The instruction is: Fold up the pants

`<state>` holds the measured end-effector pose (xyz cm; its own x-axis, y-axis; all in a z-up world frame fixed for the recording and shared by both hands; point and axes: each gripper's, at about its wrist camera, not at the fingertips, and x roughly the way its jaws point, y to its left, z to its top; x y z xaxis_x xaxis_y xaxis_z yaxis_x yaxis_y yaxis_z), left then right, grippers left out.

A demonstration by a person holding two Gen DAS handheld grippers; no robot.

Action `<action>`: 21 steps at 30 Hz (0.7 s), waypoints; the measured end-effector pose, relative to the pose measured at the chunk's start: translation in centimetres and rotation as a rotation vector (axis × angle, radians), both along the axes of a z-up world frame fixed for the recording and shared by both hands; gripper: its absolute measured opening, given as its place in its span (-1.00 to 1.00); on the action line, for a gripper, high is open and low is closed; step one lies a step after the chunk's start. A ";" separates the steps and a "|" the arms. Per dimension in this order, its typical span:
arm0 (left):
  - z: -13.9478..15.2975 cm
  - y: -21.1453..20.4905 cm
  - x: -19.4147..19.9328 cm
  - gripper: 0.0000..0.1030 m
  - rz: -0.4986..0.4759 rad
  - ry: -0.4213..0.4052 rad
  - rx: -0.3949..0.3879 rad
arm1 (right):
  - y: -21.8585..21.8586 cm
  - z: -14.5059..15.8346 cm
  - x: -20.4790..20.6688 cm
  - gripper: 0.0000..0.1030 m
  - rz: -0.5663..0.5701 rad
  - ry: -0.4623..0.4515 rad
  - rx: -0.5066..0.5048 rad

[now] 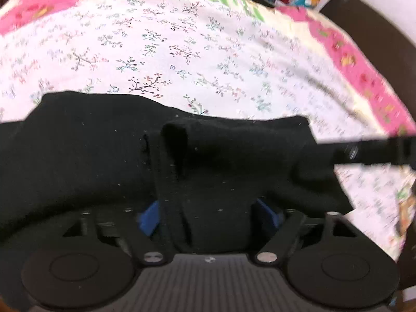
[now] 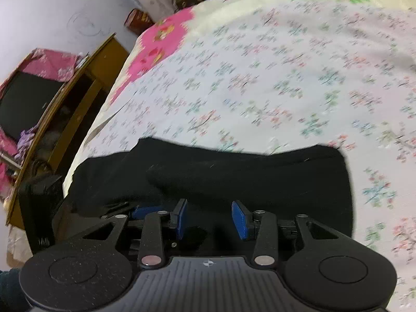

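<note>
A: Where do the black pants [image 1: 104, 150] lie?

B: Across the floral bedsheet [image 1: 182, 52] of the bed, filling the lower half of the left wrist view from 9 o'clock over to about 3 o'clock. A raised fold of the cloth runs up the middle.

A: And the left tool [image 1: 210, 215]?

B: Its blue pads [image 1: 149, 218] sit on either side of a bunch of the black cloth, which fills the gap between them and hides most of each pad. The left tool looks clenched on the pants.

A: The right tool [image 2: 209, 219]?

B: Released. Its two blue pads [image 2: 182, 218] stand apart, with the pants [image 2: 234, 176] lying under and ahead of them; whether the pads touch the cloth cannot be told.

A: Anything else?

B: In the right wrist view a wooden cabinet [image 2: 78, 98] stands off the bed at 9 o'clock, beside a dark screen [image 2: 28, 104] draped with pink cloth. In the left view a black part of the other tool reaches in at 3 o'clock, meeting the pants' edge
</note>
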<state>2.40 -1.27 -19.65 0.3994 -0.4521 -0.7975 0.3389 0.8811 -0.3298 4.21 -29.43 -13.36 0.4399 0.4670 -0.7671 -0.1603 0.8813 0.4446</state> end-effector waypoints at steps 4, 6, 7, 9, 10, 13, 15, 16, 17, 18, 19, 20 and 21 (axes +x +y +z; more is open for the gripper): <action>0.6 1.1 0.4 -0.11 0.032 0.035 -0.018 | -1.3 0.2 0.3 -0.46 -0.043 -0.016 -0.034; 0.5 1.3 0.5 -0.29 0.037 0.041 -0.020 | -1.2 -0.1 0.3 -0.46 -0.040 -0.015 -0.062; 0.7 1.5 0.4 -0.44 0.032 0.039 -0.012 | -0.9 -0.4 0.1 -0.46 -0.025 -0.012 -0.074; 1.3 1.3 0.2 -0.49 0.018 0.018 0.006 | 0.1 -1.0 -0.4 -0.47 0.011 0.010 -0.076; 1.5 1.3 -0.1 -0.50 0.012 0.006 0.010 | 0.6 -1.3 -0.6 -0.47 0.026 0.019 -0.074; 1.0 1.1 0.2 -0.49 0.004 0.015 -0.022 | 1.6 -2.5 -0.8 -0.47 0.037 0.046 -0.067; 0.1 1.4 1.0 -0.49 0.026 0.039 -0.035 | 1.9 -2.9 -0.6 -0.47 0.033 0.057 -0.063; -0.4 1.7 1.3 -0.49 0.030 0.055 -0.056 | 2.1 -2.9 -0.5 -0.47 0.033 0.061 -0.064; -0.7 1.9 1.7 -0.46 0.042 0.063 -0.073 | 2.2 -2.9 -0.4 -0.47 0.033 0.063 -0.061; -0.8 2.1 2.0 -0.42 0.044 0.066 -0.085 | 2.1 -2.8 -0.4 -0.47 0.034 0.061 -0.060; -0.8 2.1 2.0 -0.34 0.038 0.062 -0.089 | 2.1 -2.8 -0.4 -0.47 0.037 0.059 -0.061; -0.9 2.0 2.2 -0.26 0.030 0.055 -0.086 | 2.0 -2.8 -0.5 -0.46 0.036 0.059 -0.064; -1.2 1.8 2.4 -0.21 0.019 0.058 -0.078 | 1.7 -2.8 -0.6 -0.46 0.031 0.063 -0.061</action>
<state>4.80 0.50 -20.83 0.3623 -0.5069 -0.7822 0.3008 0.8578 -0.4167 3.58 -27.71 -16.14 0.3760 0.4314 -0.8201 -0.1614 0.9020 0.4005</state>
